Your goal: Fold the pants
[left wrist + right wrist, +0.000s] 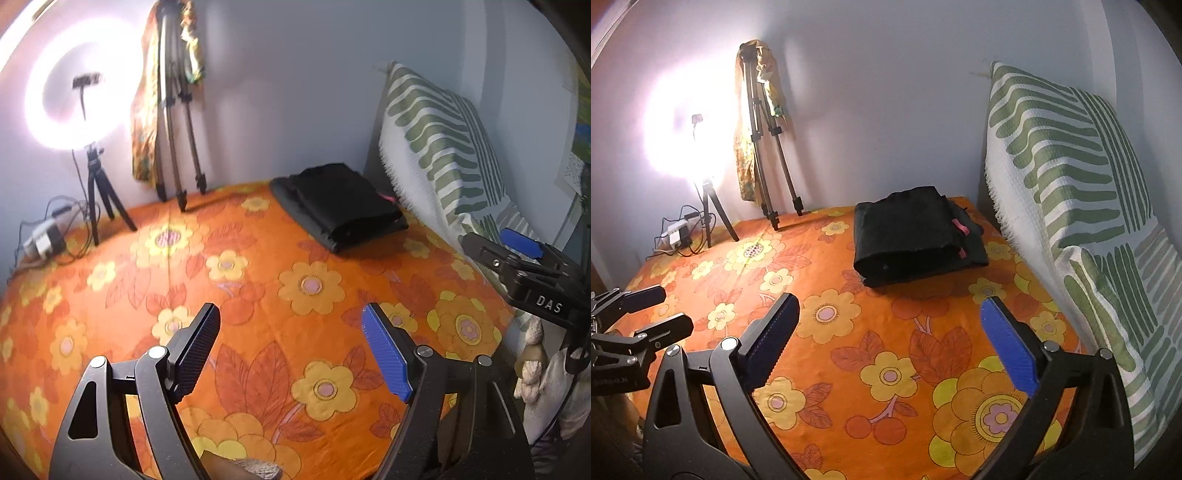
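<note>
Where right gripper (517, 254) shows — body reads "DAS".

Pale wall (886, 92); lit ring light (74, 85) and tripod (768, 155) at left; floral orange bedspread (868, 350); green-striped throw (1071, 166) at right.

An orange bedsheet (886, 369) printed with yellow flowers and rust leaves is noted. Black pants (916, 236) with pink tags, a white, green-striped blanket (1071, 166) and blue gripper pads (1008, 350) are recorded.
</note>
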The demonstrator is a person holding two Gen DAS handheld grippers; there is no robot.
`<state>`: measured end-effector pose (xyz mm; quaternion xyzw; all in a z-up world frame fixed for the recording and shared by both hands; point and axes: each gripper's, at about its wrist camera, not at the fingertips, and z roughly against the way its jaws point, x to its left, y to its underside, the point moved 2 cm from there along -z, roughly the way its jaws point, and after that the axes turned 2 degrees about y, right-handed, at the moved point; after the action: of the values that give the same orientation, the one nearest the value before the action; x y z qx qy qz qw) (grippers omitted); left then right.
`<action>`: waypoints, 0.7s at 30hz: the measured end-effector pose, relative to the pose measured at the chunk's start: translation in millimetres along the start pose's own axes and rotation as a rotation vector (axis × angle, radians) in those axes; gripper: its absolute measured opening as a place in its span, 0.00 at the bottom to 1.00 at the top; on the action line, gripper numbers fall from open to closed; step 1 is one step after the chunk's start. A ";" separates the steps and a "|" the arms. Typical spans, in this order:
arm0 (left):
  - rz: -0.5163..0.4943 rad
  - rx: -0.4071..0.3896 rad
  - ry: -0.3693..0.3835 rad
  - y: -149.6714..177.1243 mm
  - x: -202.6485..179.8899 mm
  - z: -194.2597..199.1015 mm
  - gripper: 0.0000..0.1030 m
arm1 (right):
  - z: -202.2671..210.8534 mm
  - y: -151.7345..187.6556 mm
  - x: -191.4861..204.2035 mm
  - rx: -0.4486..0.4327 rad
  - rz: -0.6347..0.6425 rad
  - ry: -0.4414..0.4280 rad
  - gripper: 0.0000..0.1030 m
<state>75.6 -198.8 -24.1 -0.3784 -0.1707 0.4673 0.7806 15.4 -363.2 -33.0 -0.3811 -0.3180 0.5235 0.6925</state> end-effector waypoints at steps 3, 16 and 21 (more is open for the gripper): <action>0.000 0.007 -0.017 3.0 2.2 -1.1 0.77 | 1.5 2.1 3.6 -0.008 0.026 0.015 0.98; -0.028 -0.012 -0.014 1.6 -8.2 5.2 0.77 | 3.2 6.7 1.1 0.004 0.026 0.017 0.98; -0.037 -0.025 -0.013 0.4 -11.0 7.7 0.77 | 3.3 7.1 0.1 0.005 0.026 0.016 0.98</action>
<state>65.1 -204.8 -18.3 -0.3817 -0.1886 0.4530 0.7833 9.3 -361.3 -37.4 -0.3877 -0.3062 0.5301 0.6891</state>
